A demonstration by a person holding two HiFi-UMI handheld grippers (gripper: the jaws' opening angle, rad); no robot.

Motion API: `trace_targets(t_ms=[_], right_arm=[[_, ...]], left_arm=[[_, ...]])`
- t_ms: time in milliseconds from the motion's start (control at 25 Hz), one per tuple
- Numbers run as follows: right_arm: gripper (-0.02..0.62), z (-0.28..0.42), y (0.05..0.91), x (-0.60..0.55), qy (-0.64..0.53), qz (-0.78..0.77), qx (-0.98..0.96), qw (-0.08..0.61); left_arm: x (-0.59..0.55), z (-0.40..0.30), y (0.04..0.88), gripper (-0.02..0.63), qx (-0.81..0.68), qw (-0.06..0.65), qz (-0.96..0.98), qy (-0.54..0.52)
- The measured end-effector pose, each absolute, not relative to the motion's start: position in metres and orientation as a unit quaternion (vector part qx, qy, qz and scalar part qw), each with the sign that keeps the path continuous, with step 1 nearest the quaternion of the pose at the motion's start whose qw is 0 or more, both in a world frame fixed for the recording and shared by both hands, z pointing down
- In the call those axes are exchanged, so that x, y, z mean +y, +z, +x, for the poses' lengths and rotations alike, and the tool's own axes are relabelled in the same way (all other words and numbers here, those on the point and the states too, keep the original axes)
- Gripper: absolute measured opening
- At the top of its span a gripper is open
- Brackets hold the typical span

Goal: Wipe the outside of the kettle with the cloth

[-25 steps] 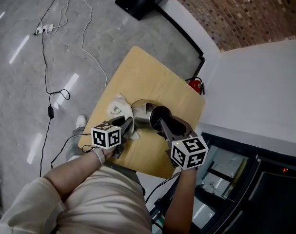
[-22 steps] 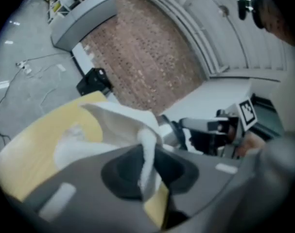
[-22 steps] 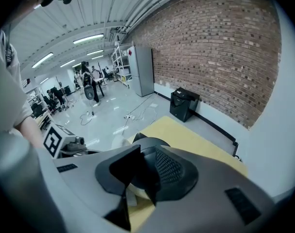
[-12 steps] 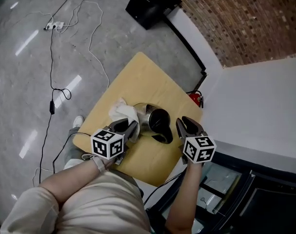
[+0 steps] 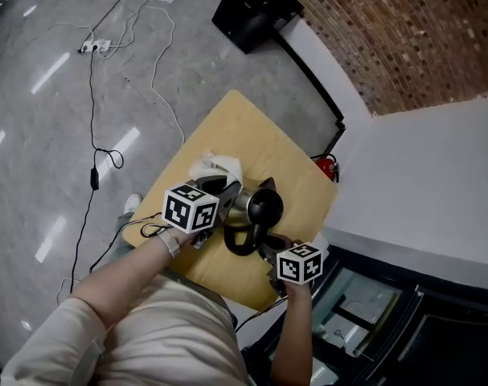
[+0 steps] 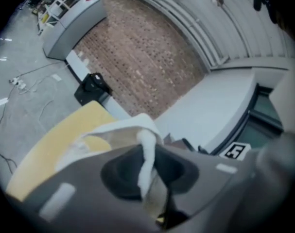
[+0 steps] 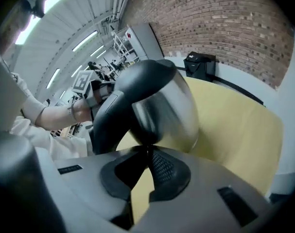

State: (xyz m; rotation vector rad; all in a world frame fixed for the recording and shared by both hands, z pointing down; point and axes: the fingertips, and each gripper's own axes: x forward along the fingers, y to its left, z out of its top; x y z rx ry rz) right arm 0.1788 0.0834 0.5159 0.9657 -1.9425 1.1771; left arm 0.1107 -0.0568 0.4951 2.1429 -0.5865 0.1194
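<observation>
Kettle (image 5: 239,207) first: it sits on the near part of the yellow desk (image 5: 252,131), between the two claws. It has a shiny metal body and a black handle (image 5: 242,244) on its near side.

The left claw (image 6: 147,152) is pinching the white cloth (image 6: 132,130) and holds it up just left of the kettle. The right claw (image 7: 148,152) has just been closing. Its jaws are now pressed together with nothing between them. Its tip is right by the bottom of the kettle, and I cannot tell if it touches.

I think the kettle is hard and smooth, so it will be slippery. A push from the cloth could make it slide or tip over. The best place to hold it looks like the thick black handle. The cloth is soft and floppy, so it can bend round the metal.
</observation>
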Motion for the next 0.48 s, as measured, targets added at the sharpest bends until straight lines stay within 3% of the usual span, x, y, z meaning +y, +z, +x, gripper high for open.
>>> trace_targets(t_ms=[120,280,360,480], right_arm=[[0.011,0.211,0.49,0.078,0.4,0.497,-0.695,0.33],[0.012,0.229,0.396,0.019,0.169,0.65,-0.684,0.283],[0.012,0.206,0.381,-0.004,0.075,0.644,-0.698,0.303],[0.012,0.18,0.392,-0.017,0.043,0.625,-0.719,0.302]], left_arm=[[-0.053,0.123,0.466,0.062,-0.17,0.423,0.889,0.044],[-0.037,0.133,0.435,0.061,-0.106,0.367,0.923,0.035],[-0.034,0.125,0.462,0.061,-0.142,0.333,0.929,0.076],[-0.023,0.106,0.55,0.06,-0.202,0.373,0.891,0.163]])
